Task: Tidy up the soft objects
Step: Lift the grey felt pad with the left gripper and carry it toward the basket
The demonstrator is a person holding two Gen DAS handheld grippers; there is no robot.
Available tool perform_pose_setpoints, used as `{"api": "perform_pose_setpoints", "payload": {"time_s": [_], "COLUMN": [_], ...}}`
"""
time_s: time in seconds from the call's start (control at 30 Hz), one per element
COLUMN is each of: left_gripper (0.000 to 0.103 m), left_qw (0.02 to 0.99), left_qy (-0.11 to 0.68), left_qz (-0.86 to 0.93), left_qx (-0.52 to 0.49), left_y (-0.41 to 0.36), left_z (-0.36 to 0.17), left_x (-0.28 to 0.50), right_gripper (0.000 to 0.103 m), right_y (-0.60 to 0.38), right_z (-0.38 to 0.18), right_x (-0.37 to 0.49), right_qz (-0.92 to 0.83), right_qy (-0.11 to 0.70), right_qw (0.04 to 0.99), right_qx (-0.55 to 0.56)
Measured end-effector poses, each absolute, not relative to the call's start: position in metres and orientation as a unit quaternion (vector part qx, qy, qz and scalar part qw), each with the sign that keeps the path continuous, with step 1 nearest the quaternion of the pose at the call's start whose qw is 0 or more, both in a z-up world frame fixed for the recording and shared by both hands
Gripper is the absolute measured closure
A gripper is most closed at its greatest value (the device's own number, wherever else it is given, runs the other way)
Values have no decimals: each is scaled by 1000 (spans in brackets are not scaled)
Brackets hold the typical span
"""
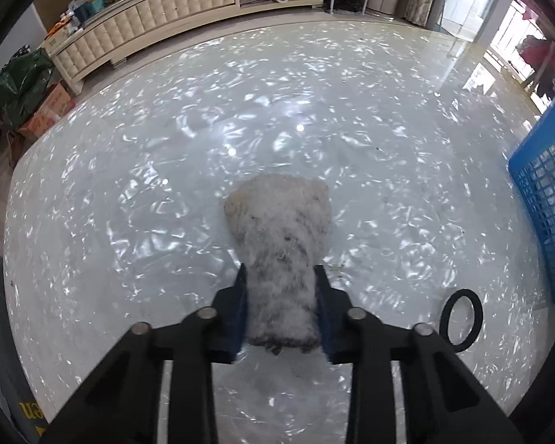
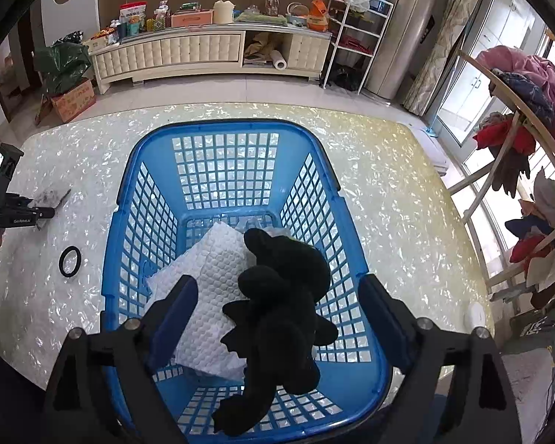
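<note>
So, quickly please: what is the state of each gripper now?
Left gripper: closed on the grey fluffy pad.
Right gripper: open above the blue basket, holding nothing.

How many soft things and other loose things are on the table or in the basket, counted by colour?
Black: 2, plush toy and ring
White: 1, quilted cloth
Grey: 1, fluffy cloth
Total: 4

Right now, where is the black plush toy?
In the right wrist view, the black plush toy lies inside the blue basket, partly on the white quilted cloth.
</note>
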State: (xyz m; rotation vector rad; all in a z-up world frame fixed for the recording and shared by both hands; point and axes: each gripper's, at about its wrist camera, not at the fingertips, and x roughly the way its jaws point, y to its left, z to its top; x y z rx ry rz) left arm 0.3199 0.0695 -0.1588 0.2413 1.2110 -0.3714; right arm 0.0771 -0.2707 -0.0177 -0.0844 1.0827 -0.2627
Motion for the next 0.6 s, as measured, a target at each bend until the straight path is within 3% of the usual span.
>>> {"api": "perform_pose_setpoints", "payload": {"time_s": [0.1, 0.33, 0.6], "left_gripper": [90, 91, 91], "left_qw": [799, 804, 827], "left_qy": [565, 555, 512], "left_qz": [-174, -183, -211], "left_qx": [113, 110, 96], "left_y": [60, 52, 33], "left_z": [-158, -152, -100], "left_x": [316, 298, 257], "right_gripper": [5, 0, 0], "right_y": [-270, -266, -257], "right_z": [-21, -20, -16], "right_x": [76, 72, 61], "right_qz": [-122, -112, -105], "right_qy": [521, 525, 519], "right_qw": [844, 844, 848], "right_qx": [-38, -20, -12]}}
